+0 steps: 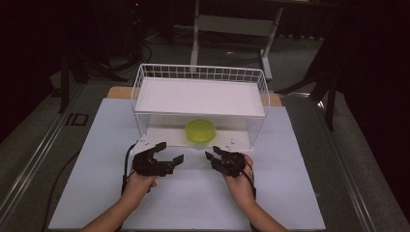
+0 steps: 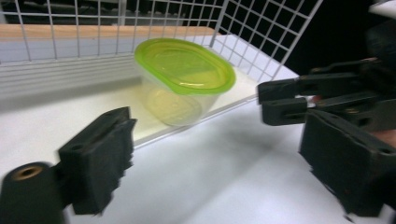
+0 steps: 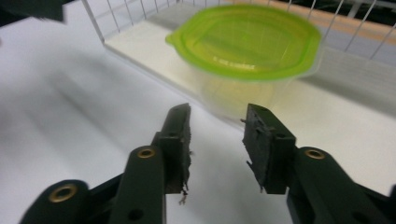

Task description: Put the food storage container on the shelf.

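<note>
High view, nearest: two hands low on the white mat (image 1: pixel 96 193), left gripper (image 1: pixel 170 152) spread wide and holding nothing, right gripper (image 1: pixel 211 153) parted more narrowly, also bare. Just beyond both, green-lidded container (image 1: pixel 200 131) upright on the lower shelf of the white wire rack (image 1: pixel 200 72), touched by neither.

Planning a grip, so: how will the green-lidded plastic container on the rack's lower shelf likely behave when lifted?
The container looks thin-walled and see-through, with nothing plainly inside, so it is probably light and may flex if squeezed. Its smooth sides could slip. The wide lid suggests it won't tip easily.
</note>
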The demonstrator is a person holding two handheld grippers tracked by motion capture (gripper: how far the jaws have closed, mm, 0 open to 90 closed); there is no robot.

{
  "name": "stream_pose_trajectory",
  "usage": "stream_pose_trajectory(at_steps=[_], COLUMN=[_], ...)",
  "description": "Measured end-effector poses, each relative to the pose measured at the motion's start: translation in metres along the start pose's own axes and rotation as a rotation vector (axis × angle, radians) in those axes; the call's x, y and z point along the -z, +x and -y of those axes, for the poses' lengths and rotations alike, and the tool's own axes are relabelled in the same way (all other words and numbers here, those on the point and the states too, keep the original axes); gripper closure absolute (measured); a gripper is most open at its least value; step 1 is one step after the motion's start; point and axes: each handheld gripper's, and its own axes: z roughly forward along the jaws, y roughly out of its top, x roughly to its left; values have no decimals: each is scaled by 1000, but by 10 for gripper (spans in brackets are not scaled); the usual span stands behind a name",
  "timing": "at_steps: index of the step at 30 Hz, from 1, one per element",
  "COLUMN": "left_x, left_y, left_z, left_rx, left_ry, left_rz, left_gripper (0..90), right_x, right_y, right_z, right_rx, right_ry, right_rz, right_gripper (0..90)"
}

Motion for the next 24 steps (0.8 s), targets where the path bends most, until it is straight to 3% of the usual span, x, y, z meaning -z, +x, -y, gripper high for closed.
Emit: stream_pose_trajectory(at_steps=[3, 4, 8, 10, 12, 14, 19, 24], left_x=[5, 8, 15, 17, 18, 19, 18, 16], left_y=[-2, -5, -10, -12, -14, -13, -9, -9], left_z=[3, 7, 16, 21, 25, 27, 30, 33], left_rx=[-20, -48, -96, -99, -129, -117, -97, -93], left_ry=[5, 10, 10, -6, -10, -29, -29, -16], left_rz=[12, 19, -1, -6, -35, -28, -8, -14], left_gripper=[19, 19, 19, 19, 19, 19, 19, 19], right_x=[-3, -5, -14, -18, -24, -28, -35, -43], right_y=[1, 2, 7, 9, 11, 10, 5, 1], right_z=[2, 3, 5, 6, 6, 5, 0, -5], right_rx=[-3, -1, 6, 9, 12, -1, -32, -44], right_ry=[15, 21, 60, 79, 105, 105, 91, 83], right_rz=[-7, -8, -18, -25, -22, -13, 1, 14], right_gripper=[624, 631, 877, 899, 900, 900, 900, 900])
